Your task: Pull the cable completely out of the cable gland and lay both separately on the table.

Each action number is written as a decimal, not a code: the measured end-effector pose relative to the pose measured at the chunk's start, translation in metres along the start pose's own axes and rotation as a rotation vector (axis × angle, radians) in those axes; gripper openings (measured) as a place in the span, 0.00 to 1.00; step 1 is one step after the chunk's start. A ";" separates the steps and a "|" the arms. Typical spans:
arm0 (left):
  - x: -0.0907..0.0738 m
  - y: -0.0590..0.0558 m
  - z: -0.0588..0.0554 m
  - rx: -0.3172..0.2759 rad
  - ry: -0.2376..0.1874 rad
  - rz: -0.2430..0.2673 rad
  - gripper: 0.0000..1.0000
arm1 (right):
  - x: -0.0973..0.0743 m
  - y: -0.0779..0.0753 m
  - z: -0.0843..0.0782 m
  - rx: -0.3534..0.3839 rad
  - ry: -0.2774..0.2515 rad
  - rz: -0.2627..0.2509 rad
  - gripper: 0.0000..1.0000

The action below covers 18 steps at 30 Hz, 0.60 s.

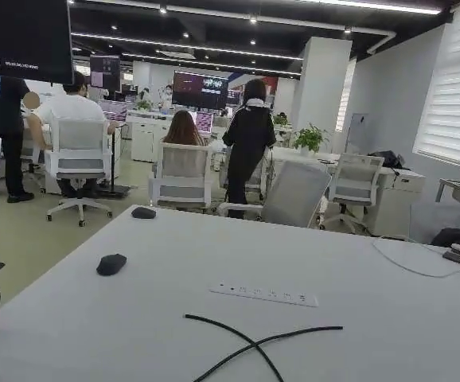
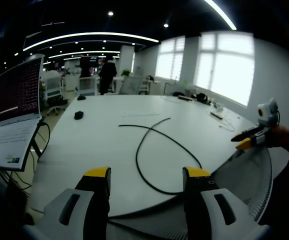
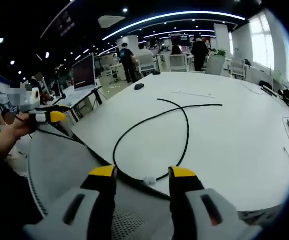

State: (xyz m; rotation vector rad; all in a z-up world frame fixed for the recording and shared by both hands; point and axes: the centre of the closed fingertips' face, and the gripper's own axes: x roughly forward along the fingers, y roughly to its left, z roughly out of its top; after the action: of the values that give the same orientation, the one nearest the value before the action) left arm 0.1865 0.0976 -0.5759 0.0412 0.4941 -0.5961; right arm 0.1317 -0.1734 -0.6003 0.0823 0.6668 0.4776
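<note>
A black cable (image 1: 255,344) lies crossed over itself on the white table (image 1: 357,263). In the left gripper view the cable (image 2: 145,150) loops toward the near edge. In the right gripper view the cable (image 3: 134,131) ends at a small white cable gland (image 3: 148,181) near the table's edge, still on the cable. My left gripper (image 2: 147,175) is open and held back from the table with nothing between its fingers. My right gripper (image 3: 143,172) is open too, with the gland just beyond its tips. Each gripper shows in the other's view: the right gripper (image 2: 245,140), the left gripper (image 3: 49,116).
A white power strip (image 1: 263,294) lies behind the cable, and two dark mice (image 1: 111,264) (image 1: 143,212) sit further left. A screen on a stand (image 2: 18,90) is at the table's left. A grey mesh chair back (image 3: 59,165) lies below the grippers. People sit at desks beyond.
</note>
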 end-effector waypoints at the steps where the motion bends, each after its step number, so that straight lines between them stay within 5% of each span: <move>1: 0.000 0.000 -0.001 0.007 0.004 0.000 0.60 | 0.001 0.000 -0.001 0.006 0.000 0.001 0.45; 6: 0.004 0.001 -0.009 0.069 0.025 0.003 0.60 | 0.002 0.000 -0.002 0.014 0.007 0.001 0.45; 10: 0.007 0.002 -0.009 0.019 0.007 -0.013 0.62 | 0.002 0.000 -0.004 0.037 0.013 0.001 0.45; 18: 0.008 0.001 -0.008 0.013 -0.008 -0.015 0.63 | 0.002 -0.002 -0.008 0.109 0.023 0.000 0.45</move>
State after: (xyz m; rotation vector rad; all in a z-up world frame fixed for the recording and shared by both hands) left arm 0.1891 0.0962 -0.5867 0.0471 0.4834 -0.6139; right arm 0.1295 -0.1748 -0.6083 0.1799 0.7152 0.4424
